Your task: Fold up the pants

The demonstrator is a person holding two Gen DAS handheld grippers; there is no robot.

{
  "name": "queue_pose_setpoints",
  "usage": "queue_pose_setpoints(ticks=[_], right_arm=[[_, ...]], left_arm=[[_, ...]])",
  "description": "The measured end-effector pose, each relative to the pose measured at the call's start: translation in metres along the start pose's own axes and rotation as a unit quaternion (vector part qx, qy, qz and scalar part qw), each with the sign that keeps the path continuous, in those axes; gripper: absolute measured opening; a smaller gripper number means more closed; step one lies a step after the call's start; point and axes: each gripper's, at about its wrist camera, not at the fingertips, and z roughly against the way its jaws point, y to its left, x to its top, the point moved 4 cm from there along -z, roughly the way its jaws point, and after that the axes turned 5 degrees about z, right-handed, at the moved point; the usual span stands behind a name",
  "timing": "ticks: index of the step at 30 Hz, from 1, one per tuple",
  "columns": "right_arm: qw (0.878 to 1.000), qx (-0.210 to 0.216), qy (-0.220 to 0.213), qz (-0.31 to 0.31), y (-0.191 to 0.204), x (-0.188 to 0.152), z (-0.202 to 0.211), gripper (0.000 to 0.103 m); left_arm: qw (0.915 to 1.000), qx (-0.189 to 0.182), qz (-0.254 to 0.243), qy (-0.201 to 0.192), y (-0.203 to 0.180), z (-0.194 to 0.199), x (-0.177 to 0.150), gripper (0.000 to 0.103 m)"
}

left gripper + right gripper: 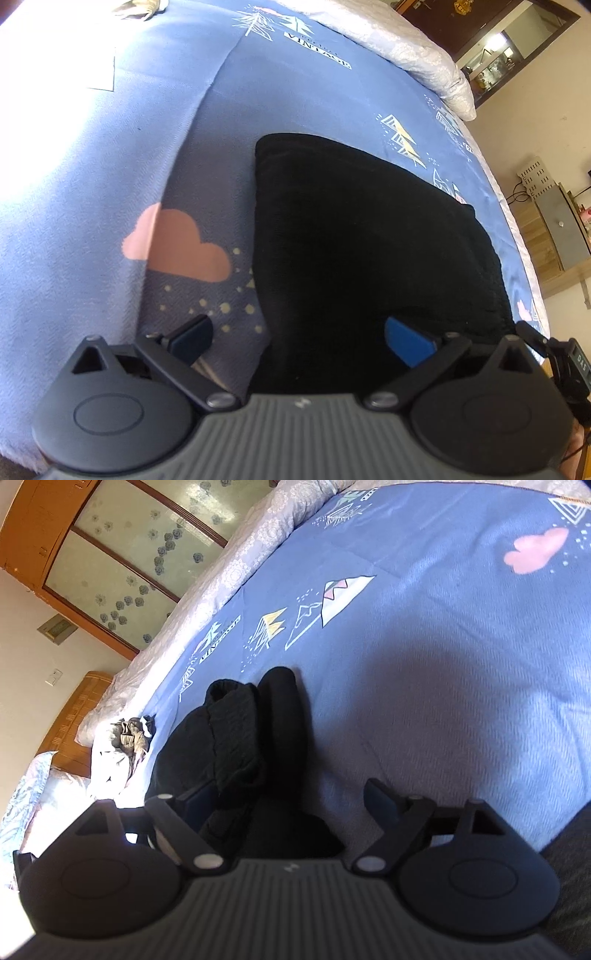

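the black pants (369,251) lie bunched on the blue bed sheet (110,177), centre-right of the left view. the left gripper (301,341) straddles their near edge with jaws spread wide; the right gripper (291,805) likewise gapes over the crumpled end, seemingly poised to pinch corners for folding.

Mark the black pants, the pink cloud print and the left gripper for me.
black pants (369,240), left wrist view, middle of the folded fabric.
pink cloud print (177,247), left wrist view, cloud's centre.
left gripper (299,338), left wrist view, midway between open fingertips.
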Motion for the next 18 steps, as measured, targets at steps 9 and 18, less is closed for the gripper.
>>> queue_pose_setpoints(ticks=[9, 18], right_arm=[[1.000, 0.010, 0.016, 0.020, 0.005, -0.004, -0.016, 0.093], [0.999, 0.028, 0.014, 0.032, 0.002, -0.004, -0.018, 0.103]], left_arm=[[0.9995, 0.012, -0.028, 0.000, -0.001, -0.002, -0.006, 0.103], [0.9985, 0.019, -0.050, -0.013, 0.001, 0.001, -0.013, 0.103]])
